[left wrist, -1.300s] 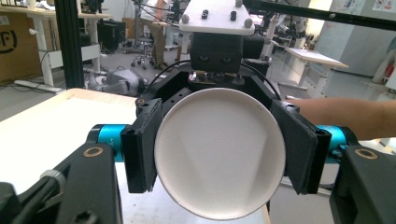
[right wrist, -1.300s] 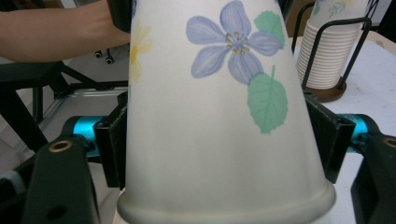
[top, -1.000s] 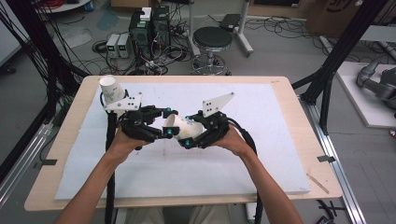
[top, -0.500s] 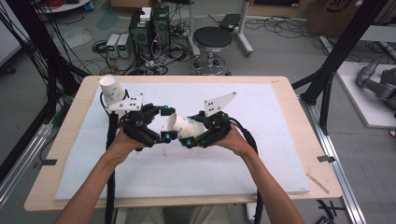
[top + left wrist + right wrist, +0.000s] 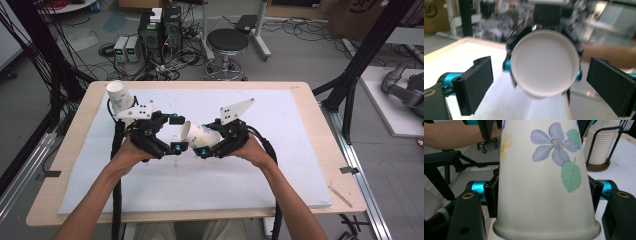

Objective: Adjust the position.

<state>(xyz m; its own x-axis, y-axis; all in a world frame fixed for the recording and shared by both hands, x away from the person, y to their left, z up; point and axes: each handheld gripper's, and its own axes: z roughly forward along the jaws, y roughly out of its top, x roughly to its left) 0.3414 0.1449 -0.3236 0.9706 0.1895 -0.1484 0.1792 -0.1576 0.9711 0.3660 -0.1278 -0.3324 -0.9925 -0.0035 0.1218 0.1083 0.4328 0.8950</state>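
White-padded table (image 5: 300, 165), cable-strewn grey floor (image 5: 300, 55)

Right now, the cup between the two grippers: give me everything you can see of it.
The paper cup is white, apparently paper, printed with a purple flower, green leaves and a yellow bloom, with a rolled rim. It lies tilted on its side above the white mat, flat base toward the left gripper. The right gripper is clamped on its wall near the rim, jaws pressing both sides. The left gripper's jaws stand open on either side of the base, apart from it.
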